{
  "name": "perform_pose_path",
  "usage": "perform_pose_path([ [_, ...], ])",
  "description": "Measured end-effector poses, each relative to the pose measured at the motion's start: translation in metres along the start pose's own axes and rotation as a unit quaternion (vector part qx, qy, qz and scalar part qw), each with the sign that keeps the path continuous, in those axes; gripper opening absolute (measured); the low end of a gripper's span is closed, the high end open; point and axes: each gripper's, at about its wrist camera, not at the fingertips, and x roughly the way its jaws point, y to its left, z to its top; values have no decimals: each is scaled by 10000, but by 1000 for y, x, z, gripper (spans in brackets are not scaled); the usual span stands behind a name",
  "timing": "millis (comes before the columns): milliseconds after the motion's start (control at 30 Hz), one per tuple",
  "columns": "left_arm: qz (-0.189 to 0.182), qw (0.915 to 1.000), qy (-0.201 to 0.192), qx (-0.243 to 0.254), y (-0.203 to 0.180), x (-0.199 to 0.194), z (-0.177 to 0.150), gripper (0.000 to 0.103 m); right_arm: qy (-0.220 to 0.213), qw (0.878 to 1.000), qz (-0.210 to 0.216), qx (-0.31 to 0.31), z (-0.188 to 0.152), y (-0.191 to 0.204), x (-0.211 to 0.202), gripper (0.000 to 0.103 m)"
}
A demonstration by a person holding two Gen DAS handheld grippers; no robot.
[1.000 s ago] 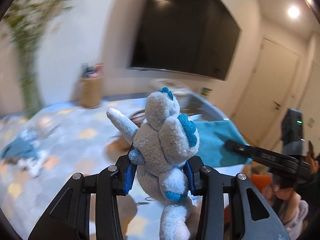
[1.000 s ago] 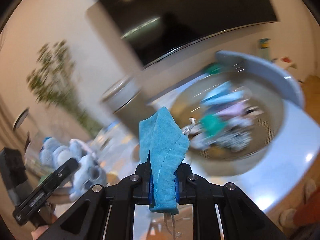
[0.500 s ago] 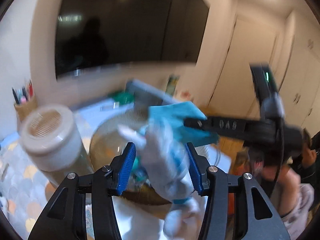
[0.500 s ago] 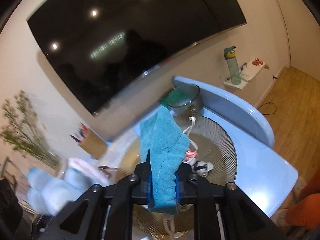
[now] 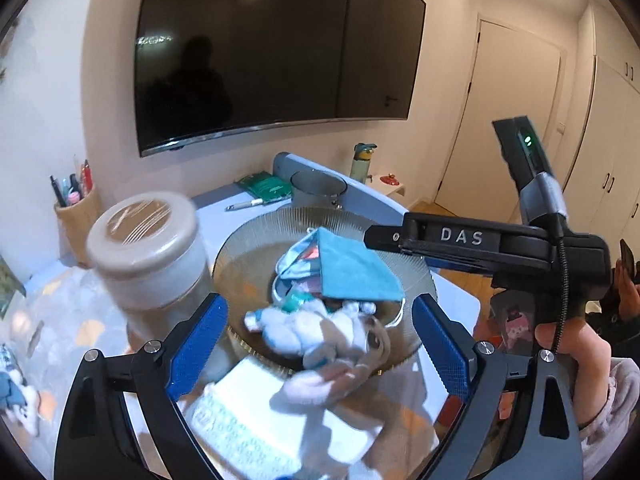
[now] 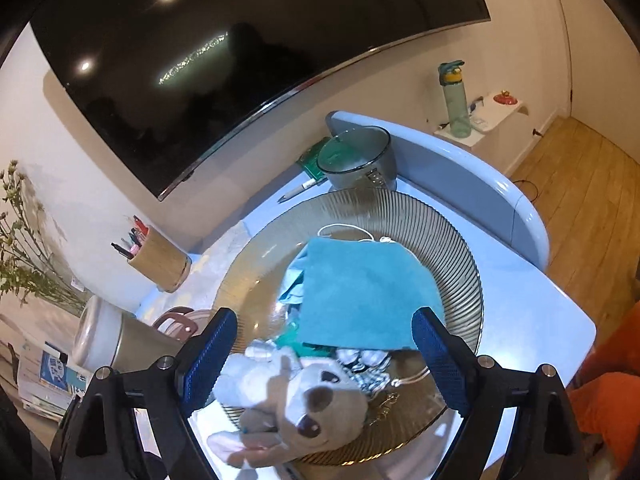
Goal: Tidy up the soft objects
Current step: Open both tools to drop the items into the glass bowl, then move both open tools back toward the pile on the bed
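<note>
A grey and blue plush toy [image 5: 320, 340] lies blurred on the near rim of a ribbed glass bowl [image 5: 256, 228], free of my left gripper [image 5: 320, 344], whose jaws are opening wide above it. A teal cloth [image 6: 360, 296] rests on the other soft things in the bowl [image 6: 452, 248]. My right gripper [image 6: 324, 360] hangs over it with its jaws opening and nothing pressed between its pads. In the right wrist view the plush toy [image 6: 296, 400] sits at the bowl's front edge. In the left wrist view one of the right gripper's fingers [image 5: 460, 236] reaches over the bowl.
A jar with a beige lid [image 5: 144, 232] stands left of the bowl, with a pen holder [image 5: 76, 216] behind it. A grey mug [image 6: 356, 156] and a green packet [image 5: 264, 188] sit behind the bowl. A white patterned cloth [image 5: 248, 420] lies in front. A person's hand [image 5: 560, 336] holds the right gripper.
Both grippers swung over the bowl and opened. The plush toy dropped out of the left one and the teal cloth out of the right one, both into the bowl.
</note>
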Motion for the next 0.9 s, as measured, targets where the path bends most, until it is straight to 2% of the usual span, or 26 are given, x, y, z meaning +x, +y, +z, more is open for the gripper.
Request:
perform_pose_path([
  [133, 91, 9999, 117, 11, 17, -11, -16, 94, -126, 9998, -43, -130, -17, 23, -14, 88],
  [267, 162, 9993, 310, -99, 50, -28, -40, 95, -270, 9993, -106, -243, -43, 48, -20, 88],
  [400, 612, 9970, 367, -288, 107, -52, -62, 95, -475, 9985, 24, -260, -76, 79, -23, 88],
  [500, 1011, 9932, 437, -382, 158, -69, -72, 95, -536, 9973, 362, -346, -103, 114, -25, 89],
  [633, 1598, 9841, 538, -562, 236, -88, -87, 95, -655, 9906, 923, -765, -134, 177, -18, 103],
  [667, 1689, 9819, 527, -670, 257, -93, -90, 95, -653, 9881, 1074, -888, -141, 193, -13, 103],
  [767, 1767, 9785, 481, -951, 320, -106, -106, 95, -410, 9808, 1418, -1276, -156, 245, 16, 103],
  [900, 1934, 9772, 522, -704, 372, -109, -121, 95, -78, 9725, 1747, -1536, -162, 307, 75, 103],
])
